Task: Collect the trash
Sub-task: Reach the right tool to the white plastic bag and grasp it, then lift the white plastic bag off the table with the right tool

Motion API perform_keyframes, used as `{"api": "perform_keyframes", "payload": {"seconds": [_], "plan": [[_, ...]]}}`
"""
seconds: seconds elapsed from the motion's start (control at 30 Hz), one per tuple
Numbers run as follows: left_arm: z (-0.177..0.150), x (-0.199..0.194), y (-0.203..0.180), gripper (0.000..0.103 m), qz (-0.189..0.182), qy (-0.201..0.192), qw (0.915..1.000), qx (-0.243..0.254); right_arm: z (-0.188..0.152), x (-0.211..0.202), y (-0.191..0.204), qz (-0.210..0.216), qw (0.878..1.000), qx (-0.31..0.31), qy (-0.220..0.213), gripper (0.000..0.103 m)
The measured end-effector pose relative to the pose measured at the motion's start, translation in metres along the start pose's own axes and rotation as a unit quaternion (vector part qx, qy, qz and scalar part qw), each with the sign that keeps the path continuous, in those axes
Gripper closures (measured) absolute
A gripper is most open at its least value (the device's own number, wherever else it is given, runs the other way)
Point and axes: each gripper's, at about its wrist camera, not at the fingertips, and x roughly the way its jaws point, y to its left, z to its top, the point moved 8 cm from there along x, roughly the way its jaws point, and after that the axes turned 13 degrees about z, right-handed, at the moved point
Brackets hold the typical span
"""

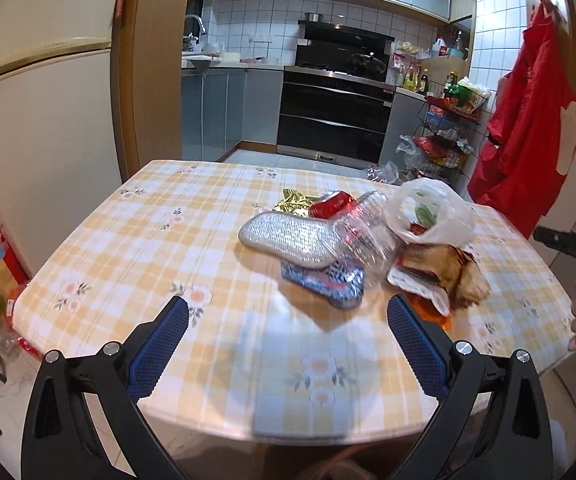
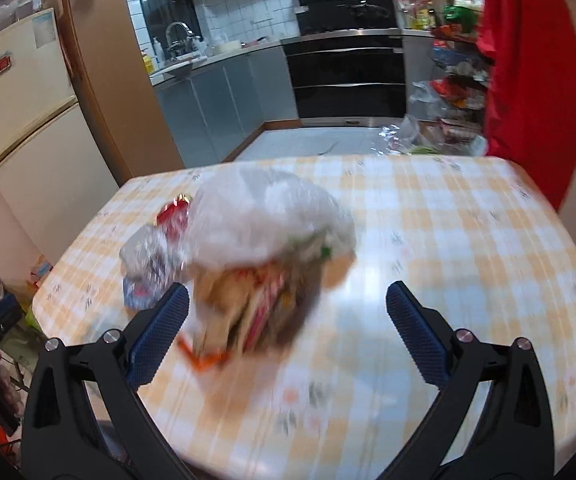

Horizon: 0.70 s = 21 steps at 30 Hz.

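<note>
Both tongs, left (image 1: 288, 314) and right (image 2: 287, 312), gape apart above the counter (image 1: 127, 248); the trash pile (image 1: 352, 240) lies just ahead, untouched.

Ahead of the left gripper (image 1: 288, 312), whose black matt plastic arms carry blue, finely knobbed pads, a glossy checked tablecloth (image 1: 135, 240) reflects the light. On it lie a silver glittery foil pouch (image 1: 288, 240), crinkled clear plastic wrap (image 1: 364, 236), a thin translucent plastic bag (image 1: 432, 208), shiny gold foil (image 1: 294, 200) and a brown papery wrapper (image 1: 456, 272). Just ahead of the right gripper (image 2: 288, 312), the same bag looks blurred.
</note>
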Motion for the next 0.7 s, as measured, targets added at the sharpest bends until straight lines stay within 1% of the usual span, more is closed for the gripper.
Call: {"api": "perform_keyframes", "payload": {"seconds": [0.03,0.13,0.2,0.27,0.37,0.43,0.53,0.63,0.67,0.7], "plan": [[0.005,0.008,-0.002,0.006,-0.001,0.002,1.0000,-0.003,0.010,0.013,-0.004,0.007,1.000,-0.003,0.003,0.006],[0.017,0.031,-0.008,0.006,-0.001,0.006,1.0000,-0.004,0.035,0.050,-0.015,0.006,1.000,-0.017,0.009,0.006],[0.025,0.044,-0.012,0.006,-0.003,0.008,1.0000,-0.002,0.048,0.072,-0.023,0.006,1.000,-0.014,0.014,0.006],[0.033,0.055,-0.018,0.006,-0.002,0.005,1.0000,0.004,0.064,0.096,-0.035,0.005,1.000,0.001,0.012,0.006],[0.039,0.070,-0.025,0.006,-0.001,0.004,0.9999,0.016,0.075,0.126,-0.052,0.018,0.999,0.036,0.021,0.006],[0.040,0.082,-0.030,0.006,-0.006,0.012,0.9998,0.017,0.070,0.151,-0.068,0.012,0.997,0.060,0.047,0.006],[0.035,0.094,-0.035,0.006,-0.012,0.022,0.9996,0.016,0.047,0.182,-0.091,0.005,0.991,0.101,0.090,0.006],[0.028,0.103,-0.041,0.006,-0.018,0.031,0.9991,0.020,0.024,0.196,-0.102,0.007,0.986,0.124,0.109,0.006],[0.026,0.105,-0.043,0.006,-0.020,0.034,0.9989,0.023,0.019,0.198,-0.102,0.015,0.986,0.124,0.106,0.011],[0.024,0.107,-0.044,0.006,-0.022,0.037,0.9988,0.024,0.018,0.198,-0.102,0.024,0.987,0.125,0.101,0.020]]}}
